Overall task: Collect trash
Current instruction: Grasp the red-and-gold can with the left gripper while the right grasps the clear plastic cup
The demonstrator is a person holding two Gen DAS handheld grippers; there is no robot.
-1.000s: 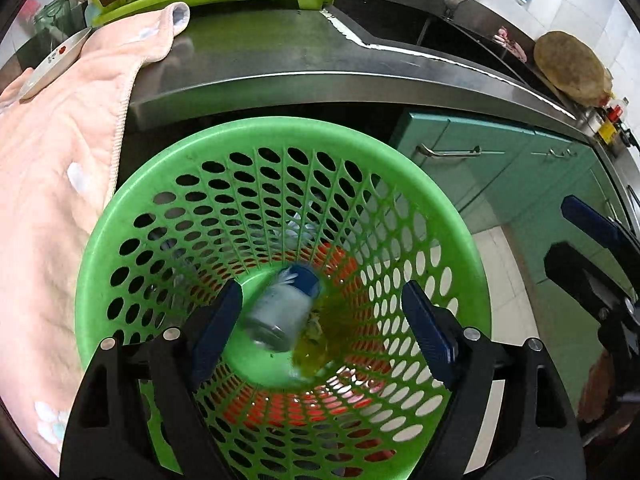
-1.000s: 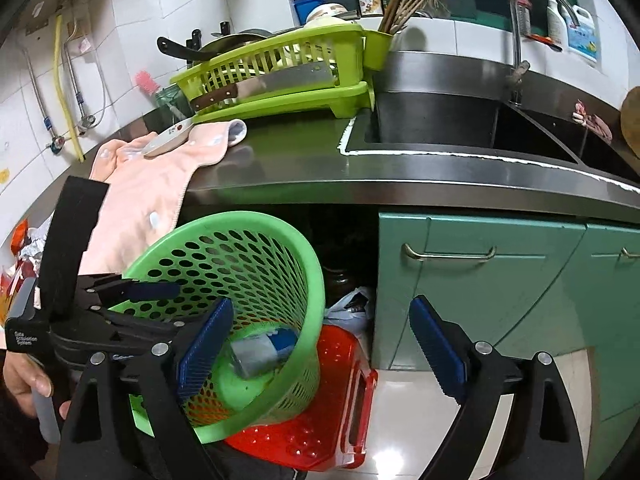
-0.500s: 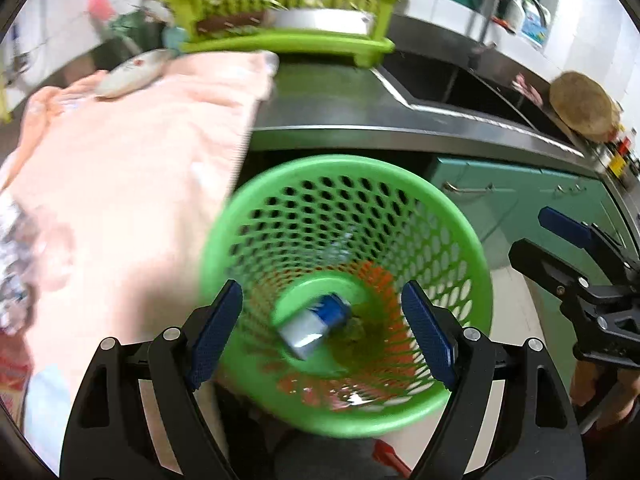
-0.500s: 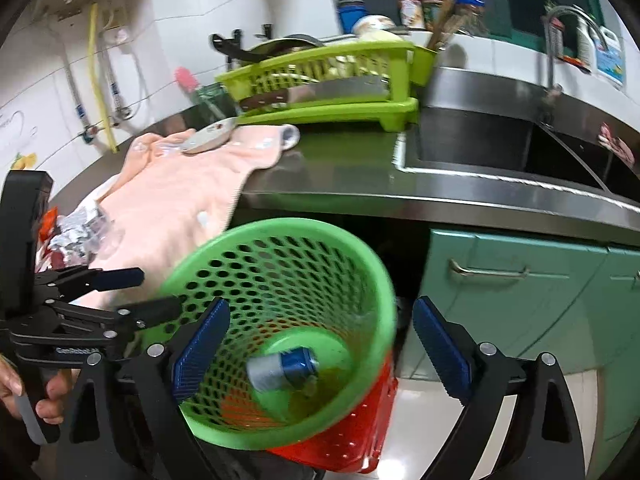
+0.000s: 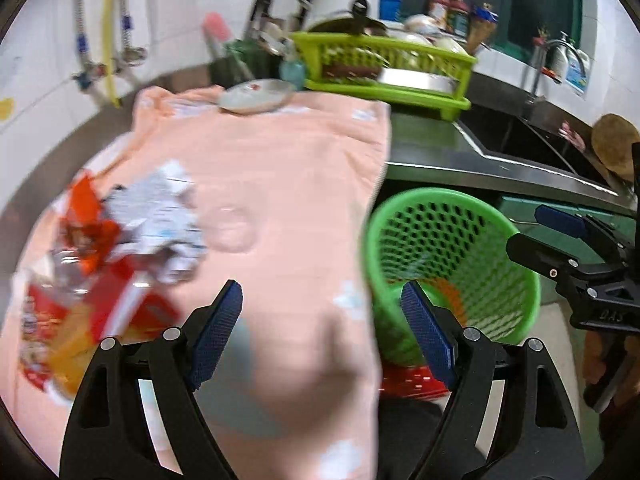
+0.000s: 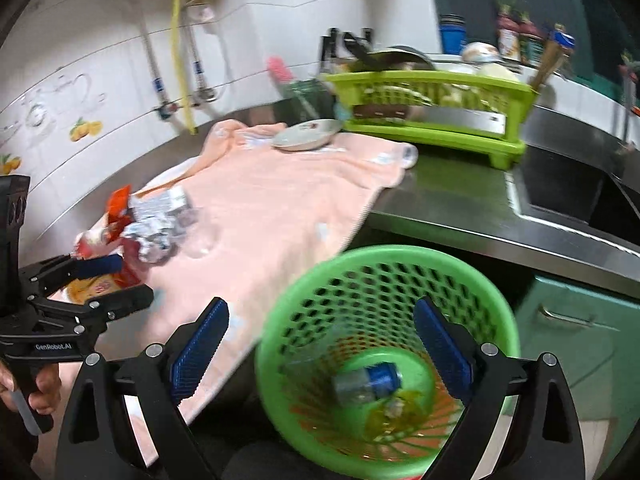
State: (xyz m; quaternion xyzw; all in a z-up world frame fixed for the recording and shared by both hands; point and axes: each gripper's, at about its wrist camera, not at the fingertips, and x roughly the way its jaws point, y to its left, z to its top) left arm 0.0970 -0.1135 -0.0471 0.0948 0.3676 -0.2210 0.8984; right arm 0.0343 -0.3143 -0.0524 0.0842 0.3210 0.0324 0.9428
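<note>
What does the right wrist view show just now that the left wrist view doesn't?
Right wrist only: the can and yellowish scrap lying in the bottom of the green basket.

Left wrist only: the red bin under the basket, and the round brown board past the sink.

Both: the basket, the pink towel with the wrapper pile, the plate, the dish rack, and both hand-held grippers, left and right, open and empty.

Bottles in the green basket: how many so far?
1: a blue-capped bottle lying on its side at the bottom of the basket, beside yellowish scraps. The near wall may hide more.
</note>
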